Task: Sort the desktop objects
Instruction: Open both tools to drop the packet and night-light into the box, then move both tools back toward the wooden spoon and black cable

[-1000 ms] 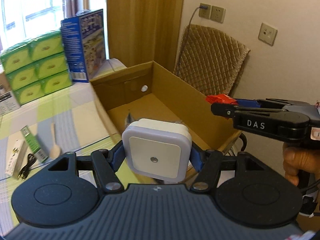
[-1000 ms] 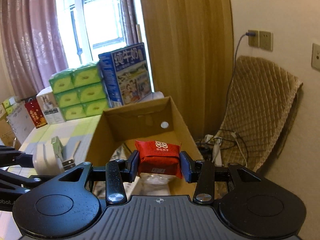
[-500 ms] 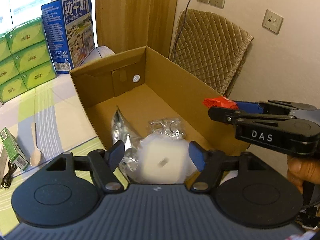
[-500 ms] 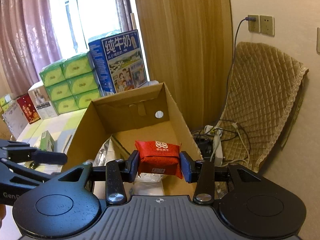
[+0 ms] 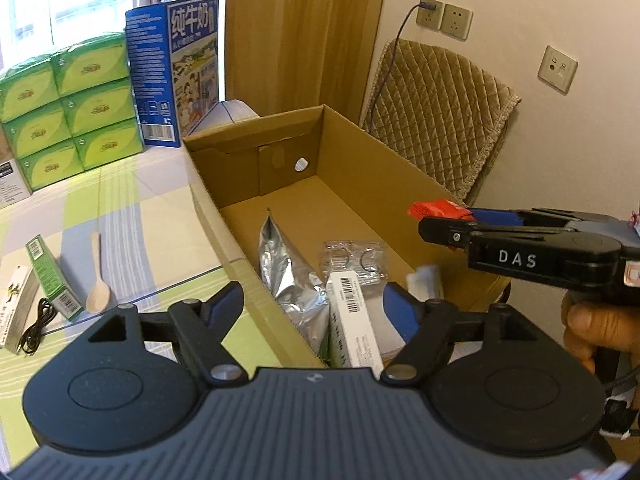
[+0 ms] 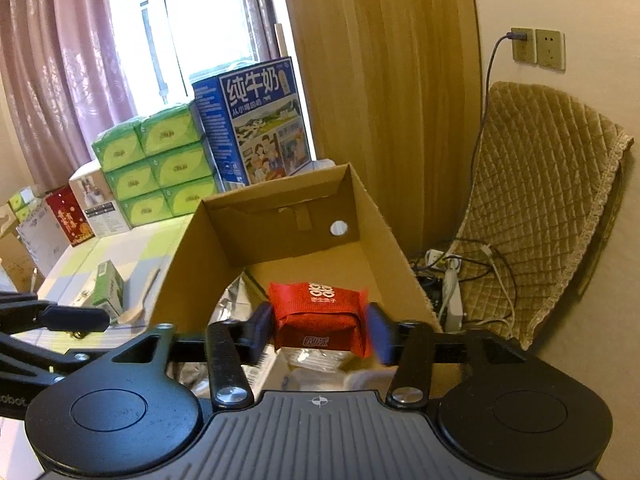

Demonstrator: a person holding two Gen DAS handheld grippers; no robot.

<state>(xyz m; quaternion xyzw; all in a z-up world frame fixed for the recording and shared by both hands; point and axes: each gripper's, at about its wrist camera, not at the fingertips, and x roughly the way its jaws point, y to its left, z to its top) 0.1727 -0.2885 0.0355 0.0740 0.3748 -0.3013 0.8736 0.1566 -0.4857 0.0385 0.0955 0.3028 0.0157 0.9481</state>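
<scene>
Red, crinkly snack packet (image 6: 318,316), probably light and soft, is sitting pinched at its sides in the right gripper (image 6: 320,328) above the cardboard box (image 6: 384,232); the left gripper (image 5: 314,308) is hovering wide open, empty.

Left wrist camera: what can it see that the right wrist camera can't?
Only the left wrist view shows the black cable on the table and the barcoded white box inside the cardboard box. Only the right wrist view shows the power strip on the floor and the red packet's printed front. Both show the wooden spoon and blue milk carton.
</scene>
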